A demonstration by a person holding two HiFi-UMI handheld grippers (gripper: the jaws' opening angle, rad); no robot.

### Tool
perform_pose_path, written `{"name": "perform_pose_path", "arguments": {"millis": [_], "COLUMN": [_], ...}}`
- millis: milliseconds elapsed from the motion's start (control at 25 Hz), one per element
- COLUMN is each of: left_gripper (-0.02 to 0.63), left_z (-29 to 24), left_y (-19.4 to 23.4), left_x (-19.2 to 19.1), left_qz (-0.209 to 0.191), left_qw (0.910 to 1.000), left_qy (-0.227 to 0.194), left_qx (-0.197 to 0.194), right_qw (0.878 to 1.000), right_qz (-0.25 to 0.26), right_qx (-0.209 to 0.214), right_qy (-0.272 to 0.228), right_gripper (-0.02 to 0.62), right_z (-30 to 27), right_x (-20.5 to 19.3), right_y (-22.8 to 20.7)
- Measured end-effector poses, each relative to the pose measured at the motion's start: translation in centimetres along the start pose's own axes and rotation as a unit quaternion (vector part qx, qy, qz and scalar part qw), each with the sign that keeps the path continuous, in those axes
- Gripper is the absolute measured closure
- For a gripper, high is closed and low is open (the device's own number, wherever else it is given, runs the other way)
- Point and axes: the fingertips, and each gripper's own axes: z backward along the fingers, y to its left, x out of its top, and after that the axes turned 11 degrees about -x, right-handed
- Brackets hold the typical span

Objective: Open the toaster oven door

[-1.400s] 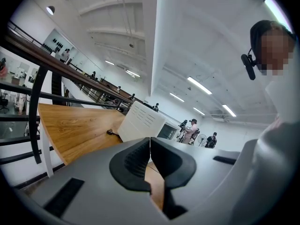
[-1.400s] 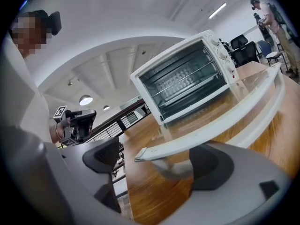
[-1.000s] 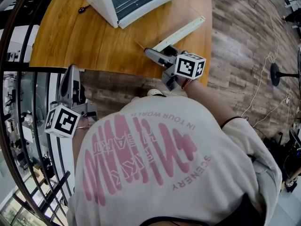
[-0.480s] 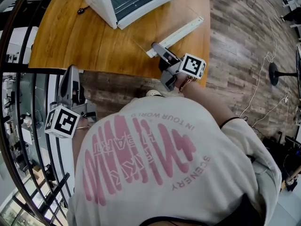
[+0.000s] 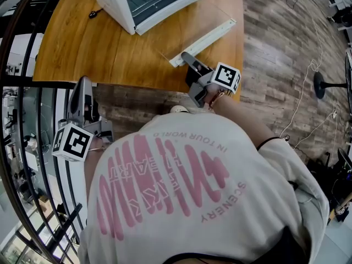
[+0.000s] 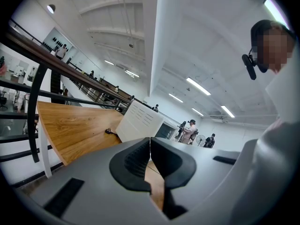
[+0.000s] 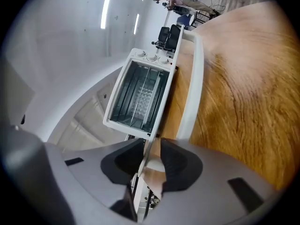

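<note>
Wooden table (image 5: 82, 48), toaster oven (image 5: 148, 1) partly out of view, door (image 5: 190, 29) down.

My getup: baggy white T-shirt (image 5: 181, 202) with a pink scribble print and grey lettering. My left gripper (image 6: 150, 146) is smooth grey plastic with black ribbed pads (image 6: 133, 161), plus a white cube (image 5: 72, 142) covered in black square markers.

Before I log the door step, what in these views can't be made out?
Head view: the toaster oven is cut off by the top edge.
Head view: the right gripper's own body hides where its closing jaws take the door edge that stands between them.
Right gripper view: the knobs are too small to read.
Left gripper view: the oven's side hides the door; the left gripper covers the table below.
</note>
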Motion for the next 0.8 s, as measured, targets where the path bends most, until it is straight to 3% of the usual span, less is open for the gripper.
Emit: {"name": "perform_pose_path", "arguments": {"millis": [280, 800], "left_gripper": [0.584, 0.584], "left_z": [0.0, 0.3], "left_y": [-0.3, -0.2], "left_x": [-0.3, -0.6], "left_qz": [0.002, 0.004], "left_qw": [1.0, 1.0], "left_qy": [0.0, 0.003], "left_qx": [0.0, 0.005], "right_qw": [0.999, 0.997], "right_qz": [-0.037, -0.066], "right_qx": [-0.011, -0.023], "right_qy": [0.006, 0.011], "right_gripper": [0.533, 0.546], "right_z": [-0.1, -0.3], "right_x": [-0.5, -0.8], "right_y": [-0.8, -2.1]}}
